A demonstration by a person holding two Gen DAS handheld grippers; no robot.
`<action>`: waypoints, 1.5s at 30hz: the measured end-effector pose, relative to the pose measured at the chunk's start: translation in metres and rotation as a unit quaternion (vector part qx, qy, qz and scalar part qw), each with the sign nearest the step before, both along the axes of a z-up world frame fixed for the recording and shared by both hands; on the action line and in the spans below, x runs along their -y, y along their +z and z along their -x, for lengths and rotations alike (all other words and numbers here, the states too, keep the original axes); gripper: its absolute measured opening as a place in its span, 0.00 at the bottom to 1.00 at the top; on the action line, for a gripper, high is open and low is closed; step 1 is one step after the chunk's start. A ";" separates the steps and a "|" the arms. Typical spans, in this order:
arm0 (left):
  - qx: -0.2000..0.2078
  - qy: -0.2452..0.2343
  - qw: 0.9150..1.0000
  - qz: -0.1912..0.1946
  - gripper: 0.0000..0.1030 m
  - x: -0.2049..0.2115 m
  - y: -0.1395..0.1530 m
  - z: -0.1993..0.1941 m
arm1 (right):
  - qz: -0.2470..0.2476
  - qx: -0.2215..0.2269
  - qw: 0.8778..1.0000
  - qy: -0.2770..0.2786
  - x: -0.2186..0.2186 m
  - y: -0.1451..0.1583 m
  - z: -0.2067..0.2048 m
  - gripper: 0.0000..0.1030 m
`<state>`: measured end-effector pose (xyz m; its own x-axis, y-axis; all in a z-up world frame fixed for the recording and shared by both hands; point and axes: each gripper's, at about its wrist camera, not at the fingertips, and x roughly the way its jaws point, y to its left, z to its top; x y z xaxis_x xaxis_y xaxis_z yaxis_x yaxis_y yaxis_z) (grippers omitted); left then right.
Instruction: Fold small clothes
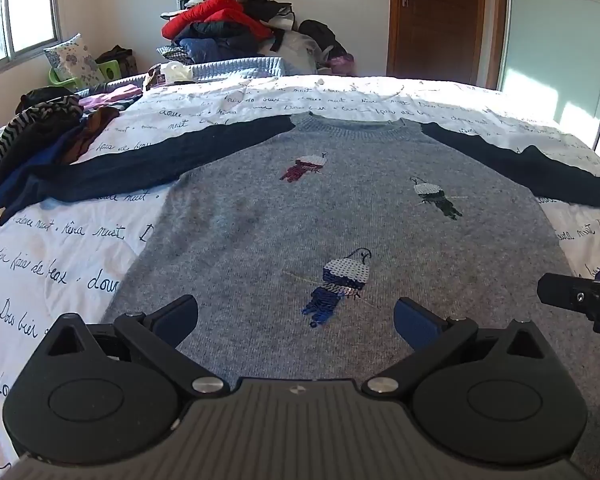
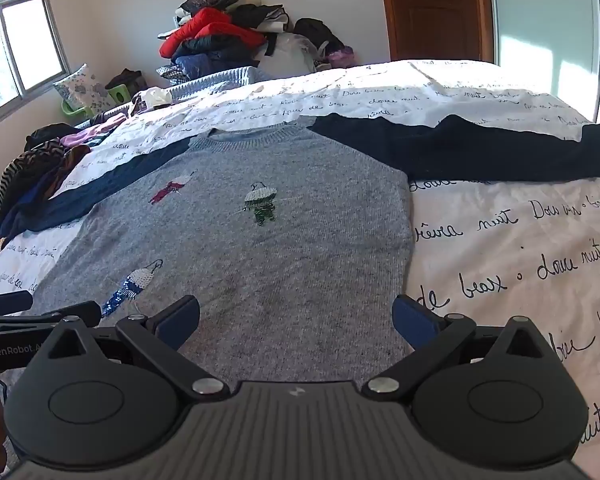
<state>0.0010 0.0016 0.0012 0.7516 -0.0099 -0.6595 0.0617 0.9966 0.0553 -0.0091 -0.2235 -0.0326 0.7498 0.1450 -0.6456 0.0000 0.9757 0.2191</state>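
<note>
A grey knit sweater (image 1: 300, 216) with dark navy sleeves and sequin parrots lies flat and face up on the bed, both sleeves spread out sideways. It also shows in the right wrist view (image 2: 268, 248). My left gripper (image 1: 296, 320) is open and empty, hovering over the sweater's lower hem. My right gripper (image 2: 296, 320) is open and empty over the hem's right part, beside the sweater's right edge. The right gripper's finger tip (image 1: 560, 294) shows at the right edge of the left wrist view. The left gripper (image 2: 40, 312) shows at the left edge of the right wrist view.
The bed's white sheet (image 1: 60, 248) with black handwriting lies under the sweater. A heap of loose clothes (image 1: 40, 132) sits at the bed's left edge. A tall clothes pile (image 1: 228, 28) stands against the far wall. A wooden door (image 1: 436, 20) and a glass panel are at the back right.
</note>
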 end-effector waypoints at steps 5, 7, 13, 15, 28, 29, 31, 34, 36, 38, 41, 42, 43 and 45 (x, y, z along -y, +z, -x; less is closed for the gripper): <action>-0.006 0.018 1.000 0.005 1.00 -0.002 0.000 -0.007 | -0.004 0.004 1.000 -0.010 0.005 -0.001 0.002 1.00; -0.009 0.026 1.000 0.008 1.00 -0.003 -0.002 -0.010 | -0.006 0.002 1.000 -0.010 0.007 -0.007 -0.001 1.00; -0.006 0.045 0.999 -0.018 1.00 0.001 -0.006 -0.018 | -0.001 -0.002 1.000 -0.011 0.012 -0.008 -0.002 1.00; -0.007 0.046 0.999 -0.021 1.00 0.001 -0.006 -0.020 | -0.001 0.002 1.000 -0.010 0.013 -0.010 -0.002 1.00; -0.012 0.052 0.998 -0.021 1.00 0.006 -0.009 -0.027 | 0.005 0.009 1.000 -0.018 0.019 -0.017 -0.003 1.00; -0.012 0.052 0.998 -0.022 1.00 0.006 -0.010 -0.028 | 0.005 0.009 1.000 -0.019 0.020 -0.018 -0.003 1.00; -0.012 0.052 0.998 -0.024 1.00 0.006 -0.010 -0.029 | 0.005 0.011 1.000 -0.022 0.022 -0.019 -0.004 1.00; -0.012 0.053 0.998 -0.026 1.00 0.007 -0.010 -0.029 | 0.007 0.014 1.000 -0.024 0.023 -0.020 -0.004 1.00; -0.012 0.053 0.998 -0.027 1.00 0.009 -0.010 -0.031 | 0.009 0.020 1.000 -0.021 0.024 -0.020 -0.003 1.00; -0.012 0.052 0.998 -0.028 1.00 0.009 -0.010 -0.032 | 0.013 0.029 0.999 -0.017 0.023 -0.020 -0.001 1.00; -0.013 0.051 0.998 -0.028 1.00 0.011 -0.011 -0.033 | 0.021 0.038 0.999 -0.011 0.021 -0.020 0.000 1.00; -0.013 0.051 0.998 -0.028 1.00 0.011 -0.011 -0.033 | 0.023 0.039 0.999 -0.011 0.020 -0.020 -0.001 1.00; -0.014 0.050 0.998 -0.027 1.00 0.011 -0.012 -0.034 | 0.023 0.040 0.999 -0.011 0.020 -0.021 -0.001 1.00; -0.015 0.049 0.998 -0.026 1.00 0.012 -0.012 -0.034 | 0.017 0.043 0.999 -0.010 0.021 -0.021 -0.001 1.00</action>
